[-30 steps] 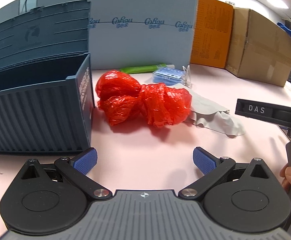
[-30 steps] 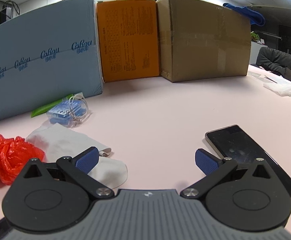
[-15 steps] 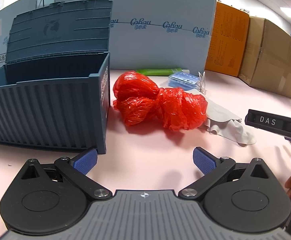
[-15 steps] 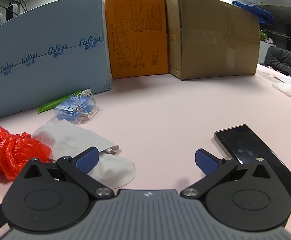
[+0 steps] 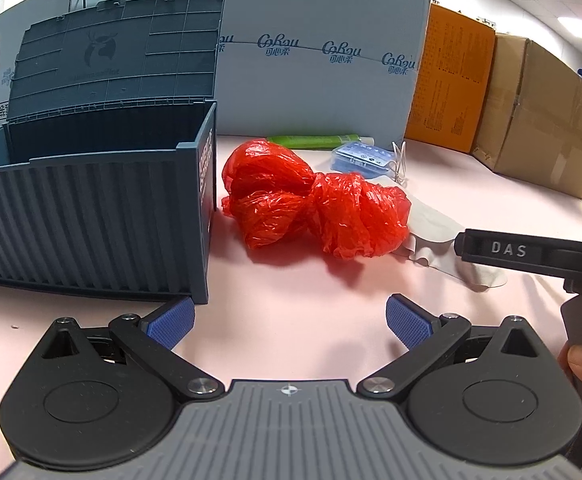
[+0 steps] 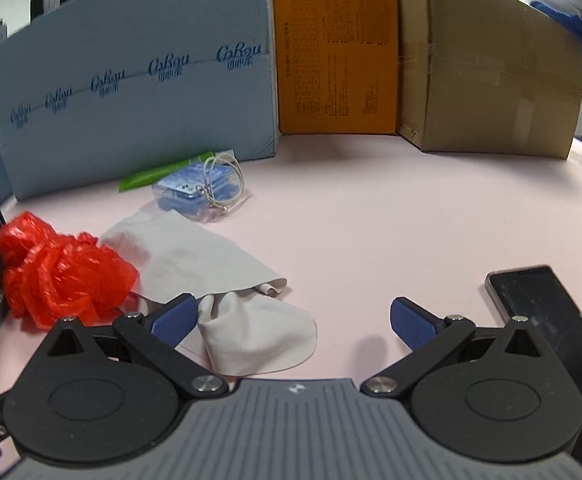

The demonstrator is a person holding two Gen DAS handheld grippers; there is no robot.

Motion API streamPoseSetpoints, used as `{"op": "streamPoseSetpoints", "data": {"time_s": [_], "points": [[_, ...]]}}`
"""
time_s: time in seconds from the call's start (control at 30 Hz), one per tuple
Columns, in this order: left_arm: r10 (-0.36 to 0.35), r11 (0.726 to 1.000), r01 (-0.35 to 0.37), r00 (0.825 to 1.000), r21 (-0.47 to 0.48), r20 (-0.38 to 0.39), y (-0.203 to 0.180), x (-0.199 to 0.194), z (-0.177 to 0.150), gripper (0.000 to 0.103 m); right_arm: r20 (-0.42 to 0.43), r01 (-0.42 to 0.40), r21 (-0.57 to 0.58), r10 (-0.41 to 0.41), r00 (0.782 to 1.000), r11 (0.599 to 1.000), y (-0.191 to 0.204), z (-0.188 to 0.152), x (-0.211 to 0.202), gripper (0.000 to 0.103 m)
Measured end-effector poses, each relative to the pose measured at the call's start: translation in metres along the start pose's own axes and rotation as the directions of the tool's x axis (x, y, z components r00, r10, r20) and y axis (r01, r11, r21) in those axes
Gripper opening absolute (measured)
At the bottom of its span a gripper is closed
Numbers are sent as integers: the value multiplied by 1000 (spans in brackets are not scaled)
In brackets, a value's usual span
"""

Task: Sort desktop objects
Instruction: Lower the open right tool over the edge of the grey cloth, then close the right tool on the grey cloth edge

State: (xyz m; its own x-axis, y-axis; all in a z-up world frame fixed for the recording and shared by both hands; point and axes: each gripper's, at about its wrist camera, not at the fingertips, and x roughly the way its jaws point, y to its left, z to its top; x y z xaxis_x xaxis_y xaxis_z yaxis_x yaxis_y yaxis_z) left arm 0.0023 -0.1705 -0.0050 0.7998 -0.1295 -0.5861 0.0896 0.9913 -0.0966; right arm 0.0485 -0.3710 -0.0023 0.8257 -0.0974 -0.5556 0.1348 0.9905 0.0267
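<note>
So over on the far left there's a dark blue ribbed plastic storage bin (image 5: 91,220) with its lid flipped up, looks empty from what I can see, and I'd guess that's where stuff ends up. Just beside its right wall sits a crumpled red plastic bag (image 5: 315,204), and the left gripper (image 5: 289,322) hovers low in front of it, fingers spread wide with nothing between them. Behind the bag there's a green tube (image 5: 311,141) and a small blue packet in clear wrap (image 6: 201,190) against the pale blue board. Next comes a floppy grey cloth (image 6: 211,276) with 1 edge tucked under the bag; the right gripper (image 6: 293,318) is right over its near corner, also released and empty, left fingertip (image 6: 173,318) about touching the fabric. A black phone (image 6: 547,316) lies face up at far right. Looks like the reach-in stage, nothing picked yet. Next move probably: close on the bag or the cloth and carry it to the bin.
</note>
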Motion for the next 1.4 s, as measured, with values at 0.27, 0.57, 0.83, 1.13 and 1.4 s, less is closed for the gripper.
{"op": "streamPoseSetpoints", "data": {"time_s": [0.27,0.57,0.83,1.13,1.4], "points": [[-13,1000,13,1000,-1,-5,1,0,0,103,-21,-90,-50,89,996,995,1,3,6,103],[-16,1000,16,1000,-5,-1,1,0,0,103,-50,-185,-67,182,982,980,0,14,26,103],[-31,999,31,999,-11,-14,2,2,0,103,-60,-227,-129,221,973,965,9,18,33,74],[-39,999,38,999,-23,-26,4,4,1,103,-54,-304,-172,300,953,937,14,16,29,31],[-38,999,37,999,-22,-27,4,5,2,103,-54,-307,-128,303,951,943,5,13,23,16]]}}
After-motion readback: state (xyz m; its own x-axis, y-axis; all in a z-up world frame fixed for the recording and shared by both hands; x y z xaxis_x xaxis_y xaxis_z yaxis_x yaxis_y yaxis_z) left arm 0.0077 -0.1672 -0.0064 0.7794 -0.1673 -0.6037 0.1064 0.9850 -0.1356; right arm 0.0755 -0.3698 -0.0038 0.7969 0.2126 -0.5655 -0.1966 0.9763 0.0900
